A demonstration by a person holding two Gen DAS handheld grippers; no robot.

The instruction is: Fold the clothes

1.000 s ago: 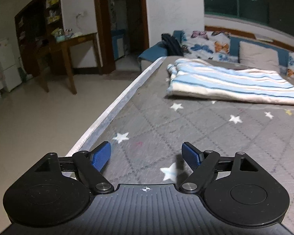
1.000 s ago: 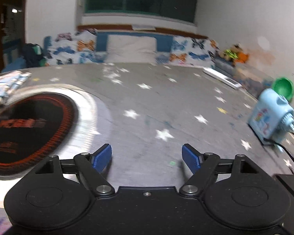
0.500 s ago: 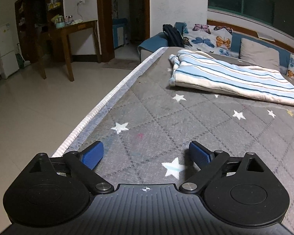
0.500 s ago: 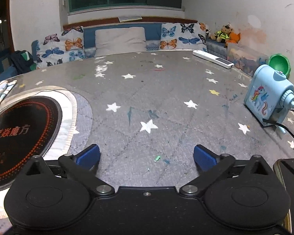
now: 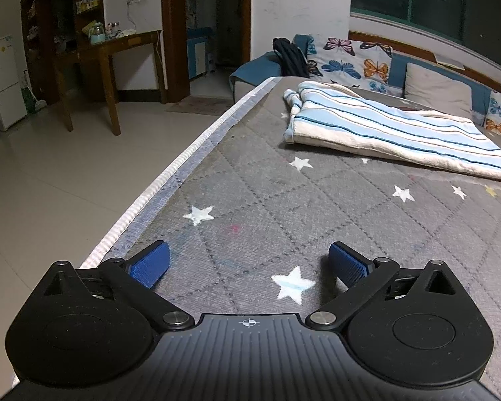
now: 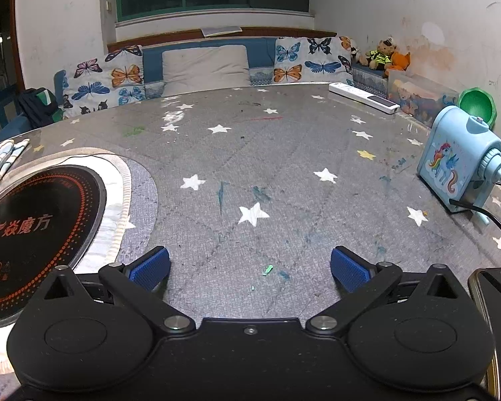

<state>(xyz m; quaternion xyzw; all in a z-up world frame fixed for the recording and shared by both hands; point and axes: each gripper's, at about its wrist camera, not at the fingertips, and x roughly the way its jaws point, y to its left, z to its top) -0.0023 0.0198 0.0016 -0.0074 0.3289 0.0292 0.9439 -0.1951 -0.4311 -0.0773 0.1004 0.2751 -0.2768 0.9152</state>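
Left gripper (image 5: 248, 262) spread, striped garment (image 5: 397, 132) cropped

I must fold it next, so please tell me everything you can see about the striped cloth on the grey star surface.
The striped cloth looks like soft towelling, white with light blue bands and thin dark blue lines. It lies flat on the grey star-patterned cover, already doubled over, with a rounded fold along its near edge and a bunched end toward the doorway side. Nothing rests on it, and the left claw, open, is well short of it. The right wrist view shows only its corner.

Dim indoor light, sharp, fisheye-warped edges
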